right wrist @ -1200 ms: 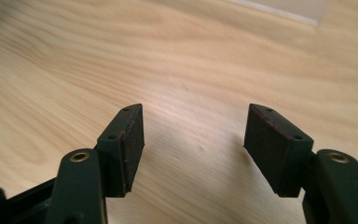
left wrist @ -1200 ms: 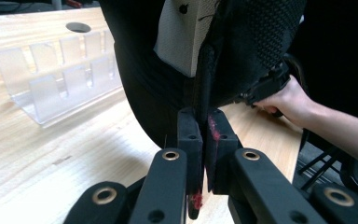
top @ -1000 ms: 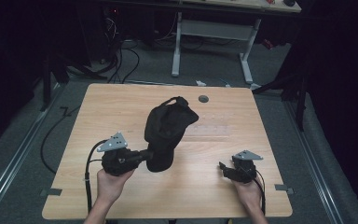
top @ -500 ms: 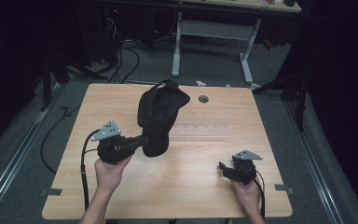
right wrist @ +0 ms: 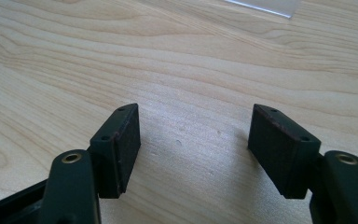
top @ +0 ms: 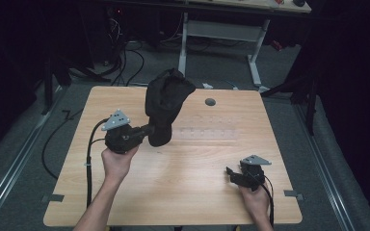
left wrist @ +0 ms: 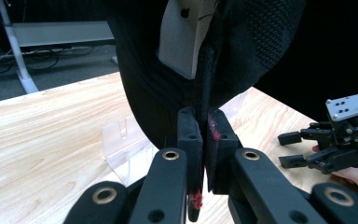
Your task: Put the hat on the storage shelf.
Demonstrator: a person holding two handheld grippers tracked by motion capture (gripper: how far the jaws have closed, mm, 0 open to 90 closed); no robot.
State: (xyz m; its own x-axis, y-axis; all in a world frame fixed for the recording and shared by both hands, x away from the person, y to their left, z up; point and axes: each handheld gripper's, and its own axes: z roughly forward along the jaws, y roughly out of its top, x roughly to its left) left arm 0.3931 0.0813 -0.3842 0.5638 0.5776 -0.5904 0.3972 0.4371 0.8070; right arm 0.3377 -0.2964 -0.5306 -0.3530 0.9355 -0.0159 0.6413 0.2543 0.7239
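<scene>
Lift step: left gripper (top: 144,131) fingers pinch the black cap (top: 166,103) by its edge, raised over the table (top: 183,192). Right gripper (top: 236,175) idle, fingers spread. Next: steady carry, then placement.

Cap (top: 166,103): black cloth, matt; crown panel coarse mesh weave; inner lining patch (left wrist: 182,37) smooth, off-white fabric.
Table (top: 192,192): light wood, visible grain, smooth, low sheen.
Clear stand (left wrist: 123,149): transparent plastic, glossy edges.
Left gripper (left wrist: 203,140): black plastic, matt; brass-coloured metal pivots; red smears on pads.
Right gripper (right wrist: 196,144): black matt plastic; pads (right wrist: 128,140) finely rough, rubber-like.
Top plate (top: 255,160): grey, flat, dull finish.
Floor (top: 318,159): grey carpet, rough.
</scene>
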